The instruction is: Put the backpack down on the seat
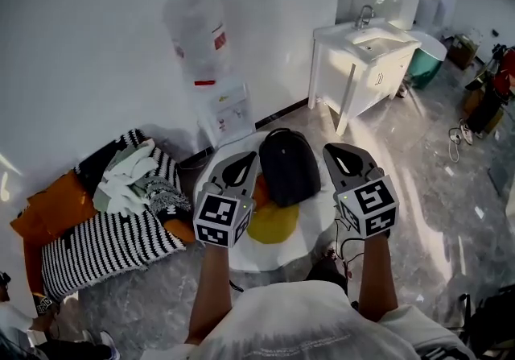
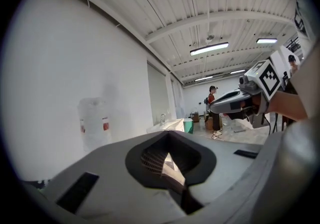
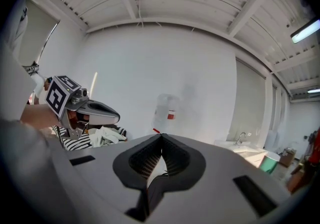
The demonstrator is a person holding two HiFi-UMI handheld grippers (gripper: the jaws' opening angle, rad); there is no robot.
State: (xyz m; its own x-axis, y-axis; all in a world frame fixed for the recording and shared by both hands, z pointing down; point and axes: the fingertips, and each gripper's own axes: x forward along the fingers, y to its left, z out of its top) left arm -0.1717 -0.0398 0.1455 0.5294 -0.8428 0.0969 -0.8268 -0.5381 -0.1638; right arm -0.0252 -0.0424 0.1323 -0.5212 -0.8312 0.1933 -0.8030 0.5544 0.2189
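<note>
One black backpack lies on the round white seat. Its lower end rests against a yellow cushion on the same seat, and its top points toward the wall.

In the head view the backpack sits between the two grippers and slightly beyond them. The left gripper is just to its left and the right gripper is off to its right. Neither touches it.

Left gripper view: fingers pressed together with nothing between them. They point across the room, not down at the seat. Right gripper view: same, fingers closed tip to tip and empty, aimed at the white wall.

Each gripper shows in the other's view, raised level: the right gripper and the left gripper.

Not readable:
- Height of the grippers above the backpack cannot be judged from the steep head view.
- The backpack and seat do not show in either gripper view.
- The left gripper and its marker cube cover the seat's left edge. The person's torso covers its near rim and base.
- Backpack straps and zips are too dark to make out.
- A small orange patch beside the backpack is unidentified.

Surroundings: water dispenser against the wall behind the seat, sink cabinet to the right, striped bedding on the floor to the left.
</note>
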